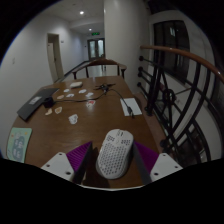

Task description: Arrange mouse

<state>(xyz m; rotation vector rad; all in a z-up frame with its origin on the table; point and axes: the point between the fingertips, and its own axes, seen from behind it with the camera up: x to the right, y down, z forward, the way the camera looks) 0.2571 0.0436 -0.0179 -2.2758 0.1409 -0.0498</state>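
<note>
A white mouse with a honeycomb-perforated shell sits between my gripper's two fingers, its front pointing away from me. The purple pads press on its left and right sides, and no gap shows at either side. The mouse appears held above the near end of a long wooden table. Its rear end is hidden low between the fingers.
On the table are a laptop at the left, a greenish sheet near the left edge, a small white object and a notepad with pen. A wooden railing runs along the right.
</note>
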